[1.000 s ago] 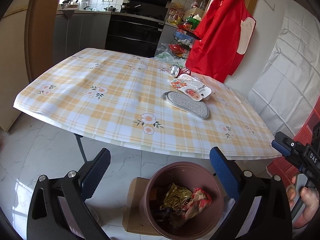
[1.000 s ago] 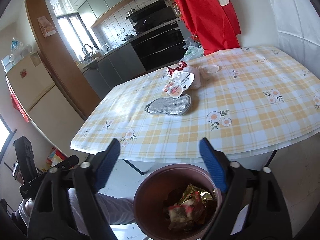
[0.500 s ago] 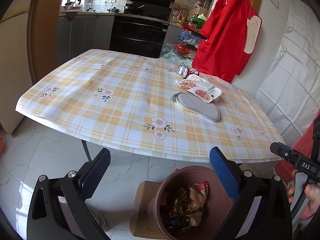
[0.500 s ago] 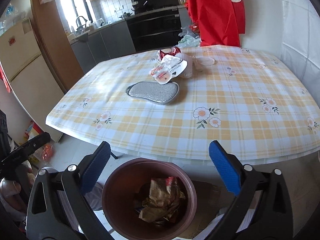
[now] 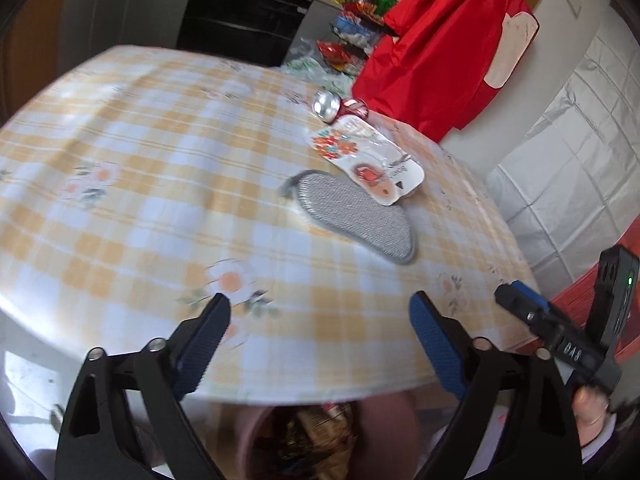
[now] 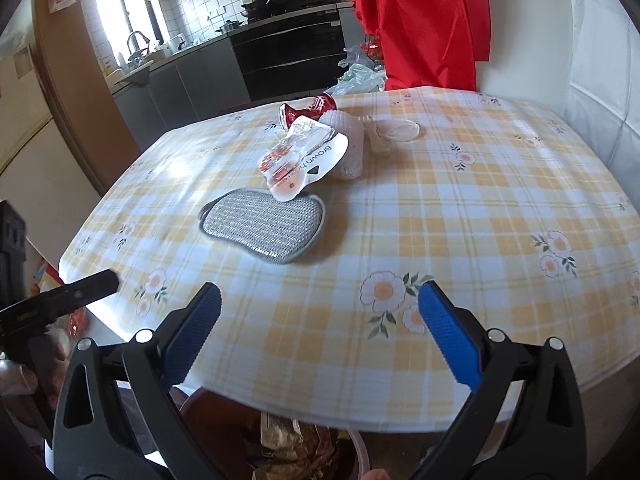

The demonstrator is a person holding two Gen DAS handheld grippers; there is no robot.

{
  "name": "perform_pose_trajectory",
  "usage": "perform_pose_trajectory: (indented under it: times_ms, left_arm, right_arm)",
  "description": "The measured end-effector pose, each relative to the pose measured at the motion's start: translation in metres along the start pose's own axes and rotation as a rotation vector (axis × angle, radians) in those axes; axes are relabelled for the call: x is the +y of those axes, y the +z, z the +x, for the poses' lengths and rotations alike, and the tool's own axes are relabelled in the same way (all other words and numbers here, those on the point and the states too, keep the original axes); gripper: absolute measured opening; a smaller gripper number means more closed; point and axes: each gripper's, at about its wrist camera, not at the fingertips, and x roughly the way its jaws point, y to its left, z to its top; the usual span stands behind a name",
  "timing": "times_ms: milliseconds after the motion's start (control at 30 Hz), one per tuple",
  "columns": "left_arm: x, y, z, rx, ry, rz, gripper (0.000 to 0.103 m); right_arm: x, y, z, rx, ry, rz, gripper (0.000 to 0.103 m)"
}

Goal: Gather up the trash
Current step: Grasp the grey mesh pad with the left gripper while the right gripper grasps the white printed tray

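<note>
Trash lies in a cluster toward the table's far side: a crushed red can (image 6: 306, 110), a white wrapper (image 6: 304, 158) with red print, a white mesh sleeve (image 6: 348, 144) and a flat clear lid (image 6: 400, 130) just beside it. The wrapper's near end overlaps a grey mesh pad (image 6: 262, 226), which lies flat on the checked cloth (image 6: 460, 208). In the left view the sleeve and lid are hidden behind the wrapper (image 5: 366, 160), only the can's (image 5: 340, 106) silver end and a strip of red show, and the pad (image 5: 354, 216) is smeared by blur. A brown bin (image 6: 224, 436) stands below the table's near edge, mostly covered by the cloth's overhang; crumpled wrappers show inside, too dim to name. The left view shows only a blurred arc of its rim (image 5: 396, 424). The left gripper (image 5: 320, 340) hangs over the near edge with nothing between its blue pads; its jaws have just been closing a little yet stand well apart. The right gripper (image 6: 320, 332) is spread wide, also empty. Each gripper shows in the other's view only as a dark tip at the frame's side, with part of a hand (image 5: 592, 408) cut off. A red garment (image 6: 420, 20) hangs beyond the table.
</note>
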Motion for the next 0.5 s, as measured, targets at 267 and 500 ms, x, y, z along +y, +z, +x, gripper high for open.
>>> perform_pose_trajectory:
  times_ms: [267,500]
  left_arm:
    - [-0.011,0.030,0.075,0.028,-0.027,-0.060,0.075]
    - [0.001,0.047,0.105,0.014,-0.003,-0.104,0.067]
  right_arm:
    - [-0.022,0.005,0.028,0.026,0.054,0.033,0.097]
    - [-0.035,0.005,0.036,0.022,0.078,0.038,0.097]
